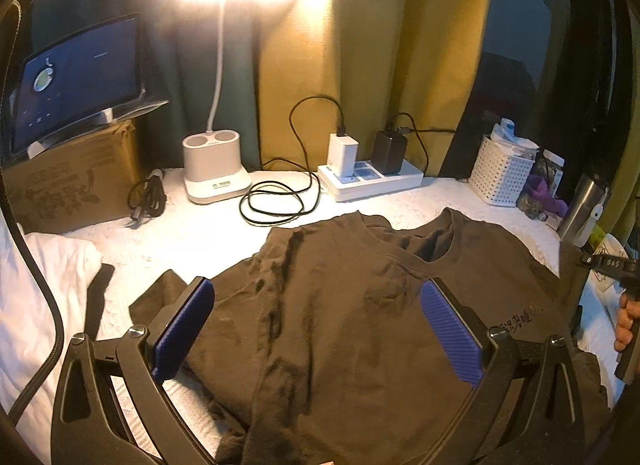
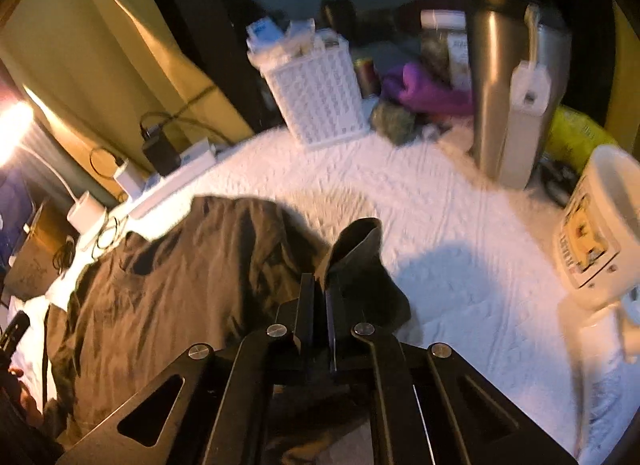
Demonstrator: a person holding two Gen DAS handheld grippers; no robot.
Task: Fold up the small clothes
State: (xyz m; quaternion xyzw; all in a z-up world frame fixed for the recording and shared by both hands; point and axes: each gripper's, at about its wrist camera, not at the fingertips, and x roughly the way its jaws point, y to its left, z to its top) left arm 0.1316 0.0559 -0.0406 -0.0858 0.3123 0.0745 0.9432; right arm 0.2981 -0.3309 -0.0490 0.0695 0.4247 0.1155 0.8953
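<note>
Item: brown T-shirt (image 1: 360, 317), lying spread on the white quilted surface (image 1: 208, 233), collar pointing toward the far curtain (image 1: 360, 45), chest up, fabric wrinkled; a small dark print is showing near its right side.

Left claw (image 1: 316, 329): hovering above the shirt's middle, blue-ribbed pads (image 1: 184, 329) standing wide apart, nothing between them.

Right claw (image 2: 320, 305): fingers pressed nearly together and pinching a fold of the T-shirt (image 2: 168, 289), apparently a sleeve, though the view is blurred. The pinched cloth is rising in a peak just beyond the fingertips, lifted off the surface (image 2: 460, 265).

Along the far edge, seen from the left wrist:
- cardboard box (image 1: 72, 185) at far left, carrying a lit screen (image 1: 76, 77)
- white lamp base (image 1: 214, 169), its head glaring overhead
- coiled black cable (image 1: 276, 201), lying between the lamp base and a white power strip (image 1: 372, 179)
- white charger (image 1: 342, 153) and black charger (image 1: 388, 151), both plugged into the strip
- white perforated basket (image 1: 500, 173), holding papers

At the right side, seen from the right wrist:
- steel flask (image 2: 516, 89), standing upright
- white tub (image 2: 600, 225) with a yellow label, near the flask
- purple cloth (image 2: 424, 89), lying behind the basket (image 2: 320, 101)
</note>
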